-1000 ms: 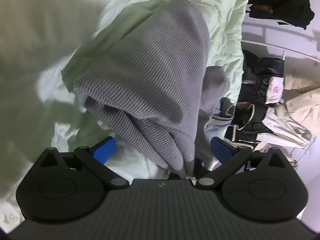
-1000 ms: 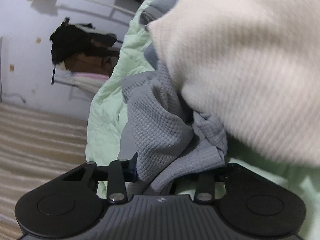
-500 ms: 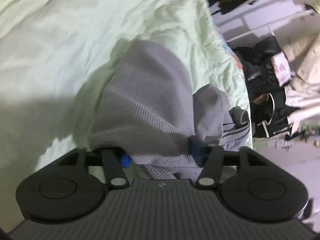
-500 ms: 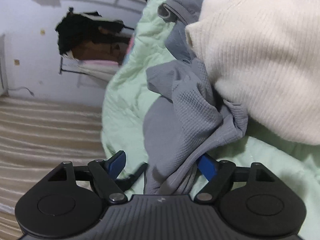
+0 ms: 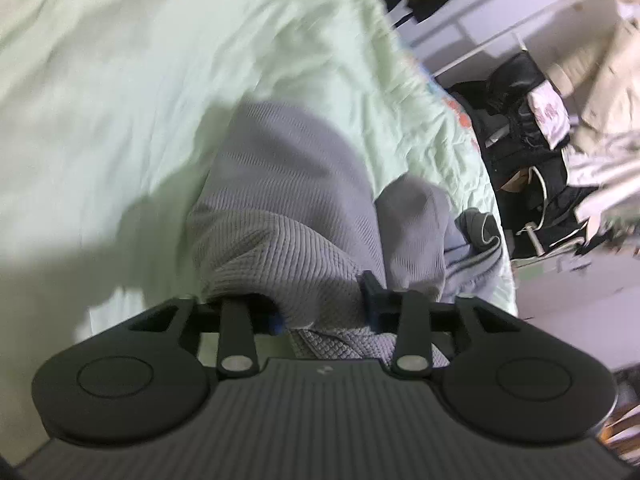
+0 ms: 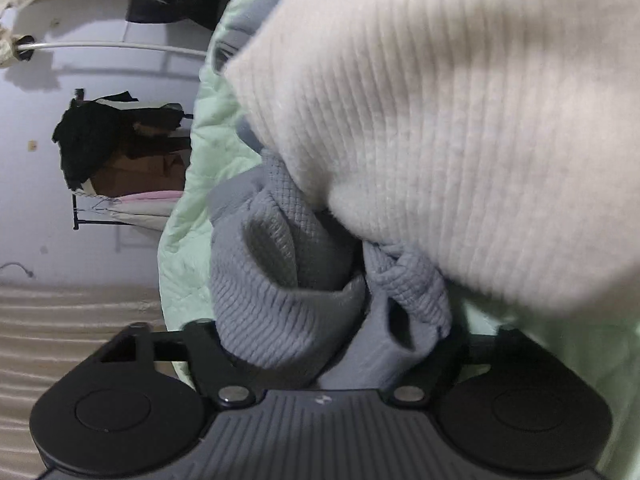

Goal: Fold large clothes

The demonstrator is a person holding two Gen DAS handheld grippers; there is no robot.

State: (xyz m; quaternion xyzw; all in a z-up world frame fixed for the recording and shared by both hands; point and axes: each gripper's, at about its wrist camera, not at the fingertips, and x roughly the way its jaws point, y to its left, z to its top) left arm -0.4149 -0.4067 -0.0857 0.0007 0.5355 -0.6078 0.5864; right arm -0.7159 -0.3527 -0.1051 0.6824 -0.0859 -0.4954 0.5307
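Note:
A grey waffle-knit garment [image 5: 288, 200] lies bunched on a pale green quilt [image 5: 120, 80]. My left gripper [image 5: 322, 308] is shut on a thick fold of the grey garment, which hides most of its blue pads. In the right wrist view my right gripper [image 6: 328, 344] is shut on another bunch of the same grey garment [image 6: 260, 300]; its fingertips are hidden by the cloth. A cream ribbed sleeve [image 6: 460, 120] fills the upper right of that view, resting against the grey cloth.
The quilt's edge [image 5: 480, 184] runs along the right, with dark bags and clothes [image 5: 520, 120] on the floor beyond. In the right wrist view a clothes rail [image 6: 112, 46], hanging dark garments [image 6: 92, 136] and wooden floor [image 6: 80, 308] show at left.
The left gripper closed on the grey garment after being open a second ago and moved over the quilt. The right gripper opened half a second ago, then closed on the grey cloth.

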